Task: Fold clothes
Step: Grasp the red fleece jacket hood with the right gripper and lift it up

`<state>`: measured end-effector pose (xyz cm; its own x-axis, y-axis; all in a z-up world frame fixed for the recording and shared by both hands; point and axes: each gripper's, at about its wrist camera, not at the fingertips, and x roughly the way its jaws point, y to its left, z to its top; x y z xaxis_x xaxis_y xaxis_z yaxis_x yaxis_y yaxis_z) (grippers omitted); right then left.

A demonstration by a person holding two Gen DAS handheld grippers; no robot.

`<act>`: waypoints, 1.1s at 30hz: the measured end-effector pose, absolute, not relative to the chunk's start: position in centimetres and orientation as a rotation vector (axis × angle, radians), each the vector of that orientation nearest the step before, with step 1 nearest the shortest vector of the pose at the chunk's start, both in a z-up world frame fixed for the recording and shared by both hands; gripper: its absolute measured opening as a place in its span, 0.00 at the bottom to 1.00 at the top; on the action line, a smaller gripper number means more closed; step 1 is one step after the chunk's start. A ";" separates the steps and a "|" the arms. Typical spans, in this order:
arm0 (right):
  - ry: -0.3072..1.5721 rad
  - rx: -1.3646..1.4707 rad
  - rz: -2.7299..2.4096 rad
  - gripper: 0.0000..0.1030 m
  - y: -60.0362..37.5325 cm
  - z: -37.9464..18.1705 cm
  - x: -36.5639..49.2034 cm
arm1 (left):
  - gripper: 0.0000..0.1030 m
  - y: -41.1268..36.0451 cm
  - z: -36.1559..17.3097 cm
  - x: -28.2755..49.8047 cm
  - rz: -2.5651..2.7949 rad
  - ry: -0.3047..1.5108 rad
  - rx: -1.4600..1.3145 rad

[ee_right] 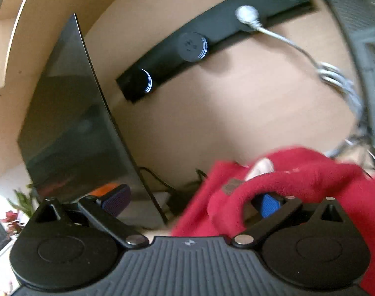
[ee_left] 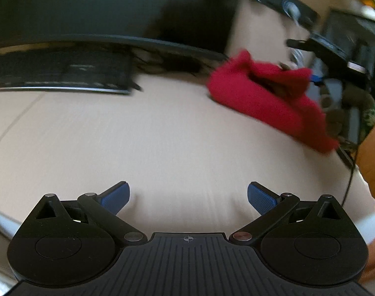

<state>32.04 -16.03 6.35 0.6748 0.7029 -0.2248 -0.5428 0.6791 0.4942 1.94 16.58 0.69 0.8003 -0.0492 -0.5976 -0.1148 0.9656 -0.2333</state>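
Beige desk [ee_left: 162, 133] w/ red garment [ee_left: 268, 98], monitor [ee_right: 71, 123].

Red garment [ee_right: 298, 180] over right gripper's [ee_right: 194, 199] finger.

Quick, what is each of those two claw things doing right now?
Left gripper: open, holding nothing.
Right gripper: open, red garment draped over one finger, not pinched.

You're working at a home-office desk. Its pale wood-grain top [ee_left: 162, 133] carries a black keyboard [ee_left: 61, 74] at the far left, under the lower edge of a dark monitor [ee_left: 88, 7]. On the beige wall behind runs a black power strip [ee_right: 212, 39] with round sockets and a white plug [ee_right: 246, 13] trailing a coiled white cable [ee_right: 333, 74]. A potted plant [ee_right: 17, 209] stands at the far left.
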 end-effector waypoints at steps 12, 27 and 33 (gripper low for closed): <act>0.319 0.342 0.833 1.00 -17.3 22.7 30.3 | 1.00 14.7 3.9 2.6 -0.001 0.483 -0.266; -0.520 -0.201 0.656 1.00 -12.8 42.1 10.5 | 1.00 13.4 15.6 0.0 -0.493 -0.087 -0.068; -0.816 -0.270 0.723 1.00 -13.2 44.9 3.1 | 1.00 12.2 16.4 -1.6 -0.616 -0.177 -0.057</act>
<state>3.12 -13.21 44.86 0.4659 0.6792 0.5671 -0.4810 0.7324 -0.4820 -1.59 12.15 16.43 0.8016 -0.5695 0.1821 0.5792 0.8152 -0.0003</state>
